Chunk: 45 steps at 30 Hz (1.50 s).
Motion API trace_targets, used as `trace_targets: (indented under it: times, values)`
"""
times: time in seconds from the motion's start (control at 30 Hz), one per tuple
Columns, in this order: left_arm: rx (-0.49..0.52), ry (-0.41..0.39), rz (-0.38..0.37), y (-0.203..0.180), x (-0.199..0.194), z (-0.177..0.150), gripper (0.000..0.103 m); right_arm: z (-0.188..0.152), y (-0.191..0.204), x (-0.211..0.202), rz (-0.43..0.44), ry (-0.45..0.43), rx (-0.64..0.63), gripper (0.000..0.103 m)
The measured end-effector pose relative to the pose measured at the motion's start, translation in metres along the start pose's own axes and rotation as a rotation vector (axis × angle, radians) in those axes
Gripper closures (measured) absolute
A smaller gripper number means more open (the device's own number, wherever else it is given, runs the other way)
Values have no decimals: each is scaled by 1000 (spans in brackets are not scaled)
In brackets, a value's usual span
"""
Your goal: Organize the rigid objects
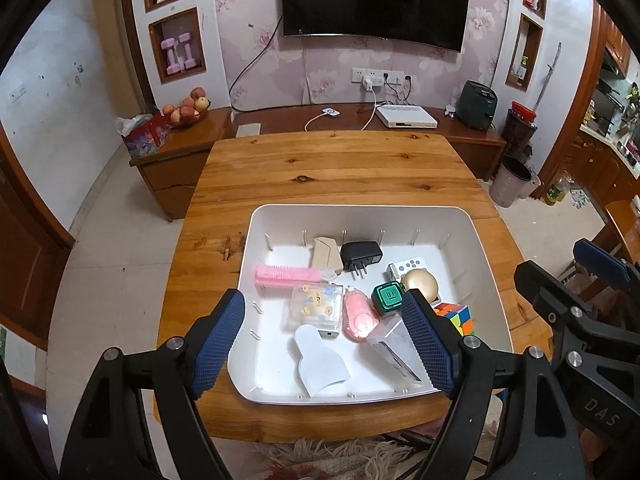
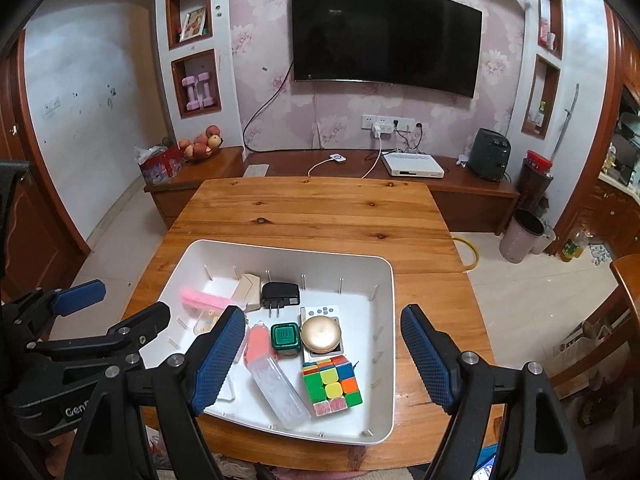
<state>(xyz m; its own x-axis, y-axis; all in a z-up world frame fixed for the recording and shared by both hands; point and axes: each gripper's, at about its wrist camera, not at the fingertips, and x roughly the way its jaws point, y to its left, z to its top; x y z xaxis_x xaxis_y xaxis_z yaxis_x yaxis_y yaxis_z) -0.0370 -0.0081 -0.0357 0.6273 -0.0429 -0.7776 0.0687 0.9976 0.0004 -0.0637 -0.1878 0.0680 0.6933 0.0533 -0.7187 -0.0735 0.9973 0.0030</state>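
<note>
Here both grippers, left (image 1: 324, 344) and right (image 2: 324, 356), hover with fingers spread wide, empty; white bin (image 1: 486, 248) below.

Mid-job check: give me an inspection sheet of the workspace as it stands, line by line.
Surface: wooden table, bare beyond the white bin.
Job's things: all inside the bin: pink brush, black charger, green cube, gold round case, puzzle cube, clear tube, clear box.
Clutter: nothing seen on the table outside the bin.
Grippers: left gripper and right gripper both above the bin's near side, jaws open, empty.
Cables: white leads on the TV bench, none on the table.
Surroundings: wall TV, fruit bowl, waste bin.
</note>
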Motion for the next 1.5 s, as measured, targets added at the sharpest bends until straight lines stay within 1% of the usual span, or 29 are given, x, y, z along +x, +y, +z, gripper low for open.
trace_targets:
  times: [0.3,0.83,1.5]
  values:
    - [-1,-2,19,-1,0,0,20,0,-2,4,3,14,14,22]
    - [-11,8,33,0,6,1,20,1,-1,5,-1,0,18,22]
    - [-29,27,27,0,14,-3,20,2,2,7,-2,-7,22,22]
